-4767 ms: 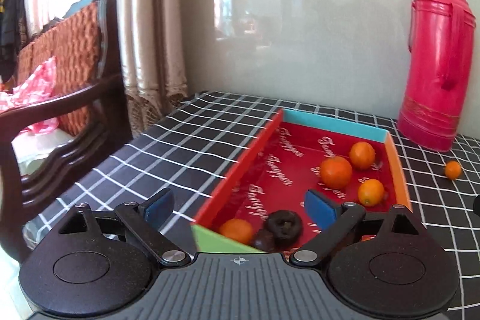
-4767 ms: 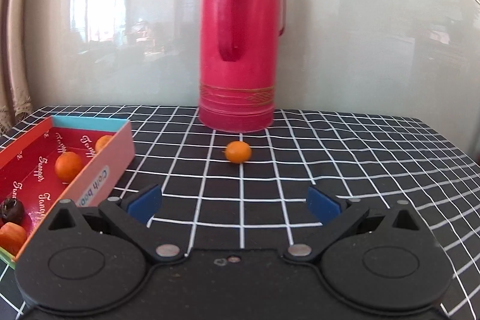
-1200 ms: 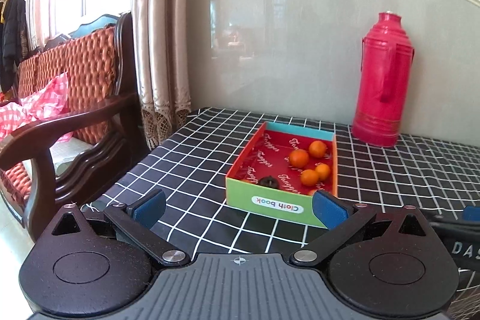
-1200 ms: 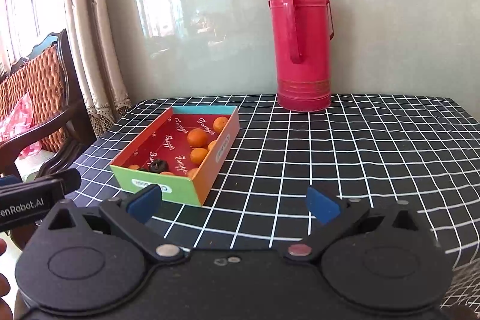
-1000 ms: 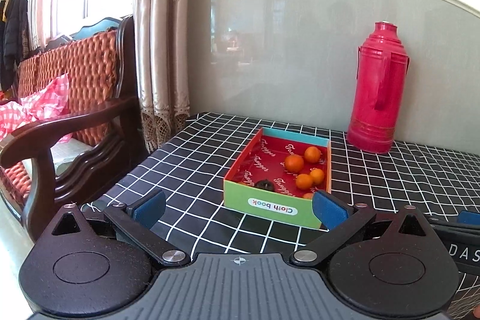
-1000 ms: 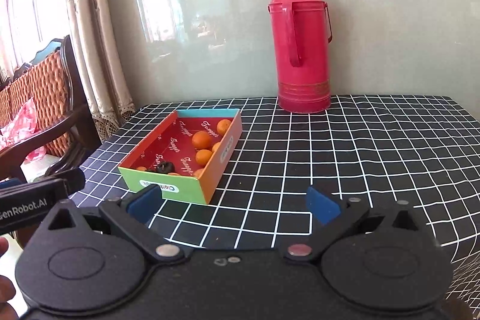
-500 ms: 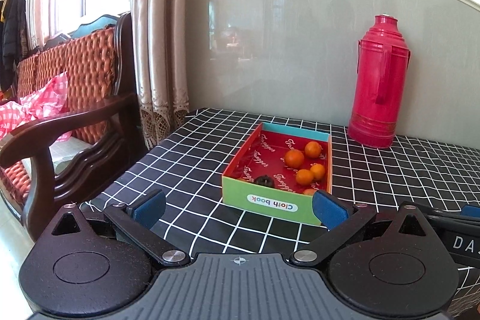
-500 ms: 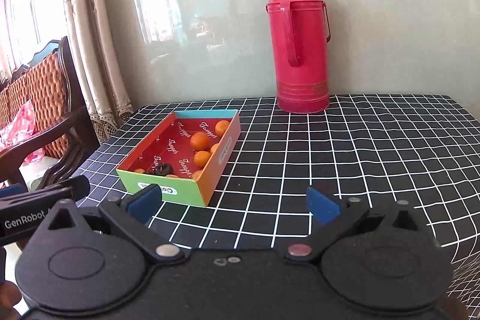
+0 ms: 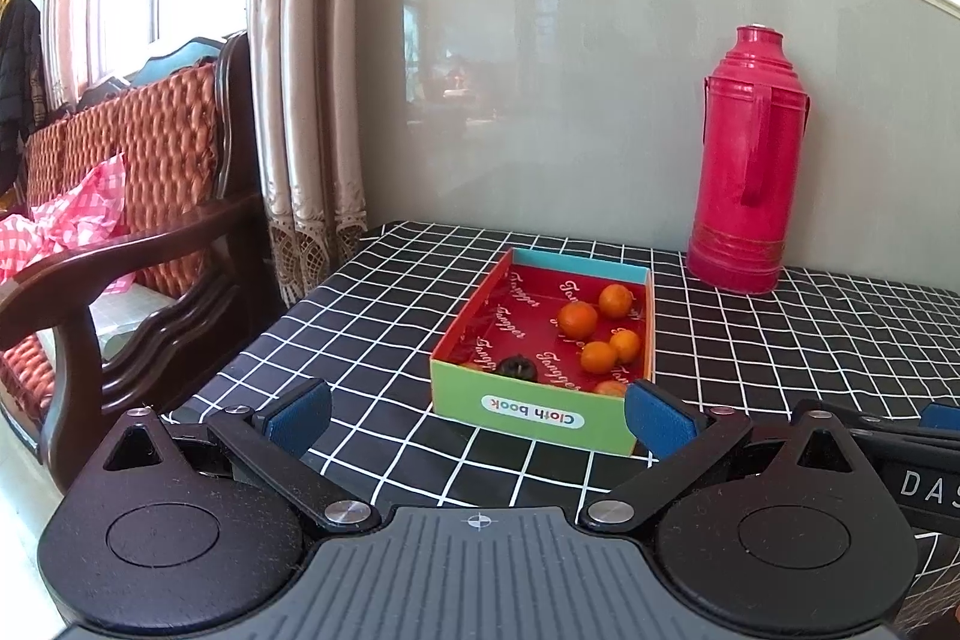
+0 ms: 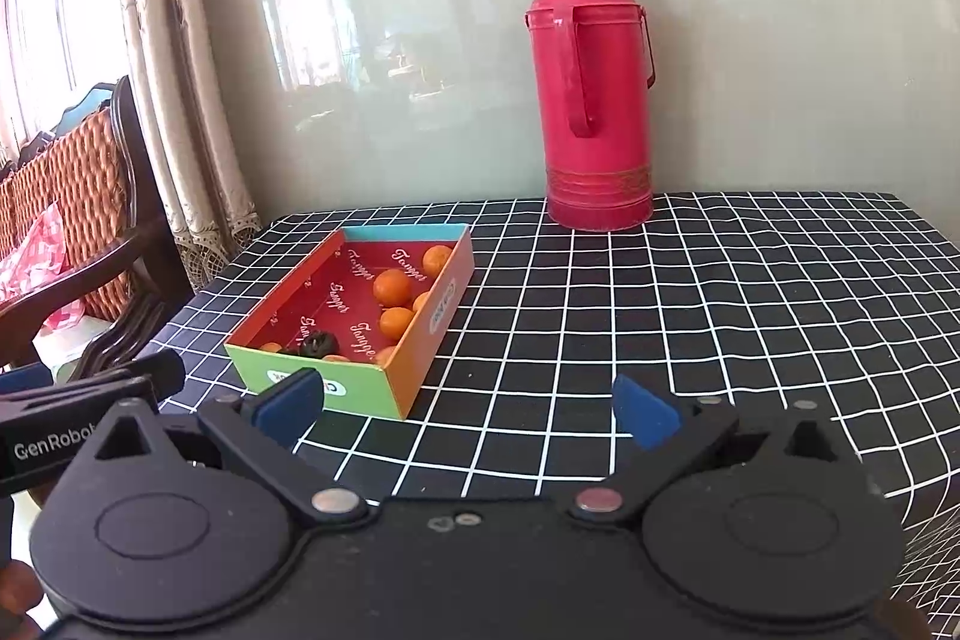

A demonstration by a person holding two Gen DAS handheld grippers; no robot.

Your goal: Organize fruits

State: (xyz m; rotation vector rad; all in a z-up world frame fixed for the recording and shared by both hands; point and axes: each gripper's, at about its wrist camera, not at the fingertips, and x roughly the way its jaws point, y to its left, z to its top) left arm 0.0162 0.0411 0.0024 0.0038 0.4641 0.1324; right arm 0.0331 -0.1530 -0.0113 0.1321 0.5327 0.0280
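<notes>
A colourful cardboard box (image 9: 534, 415) (image 10: 426, 334) with a red lining sits on the black checked tablecloth. Inside it lie several small oranges (image 9: 578, 319) (image 10: 393, 286) and a dark wrinkled fruit (image 9: 516, 367) (image 10: 318, 343). My left gripper (image 9: 477, 415) stands open, held back from the box's near green end, nothing between its blue pads. My right gripper (image 10: 468, 409) is also open and holds nothing, off the box's near right corner. Part of the other gripper shows at the edge of each view.
A tall red thermos (image 9: 747, 160) (image 10: 591, 91) stands against the grey wall behind the box. A wooden armchair (image 9: 138, 244) with an orange woven back and a pink checked cloth is left of the table. Curtains (image 9: 300, 100) hang by the table's far left corner.
Since 4.8 s ago both grippers have pulled back and up from the table; the lone orange near the thermos is gone and the box holds more oranges. Over the last second little moved.
</notes>
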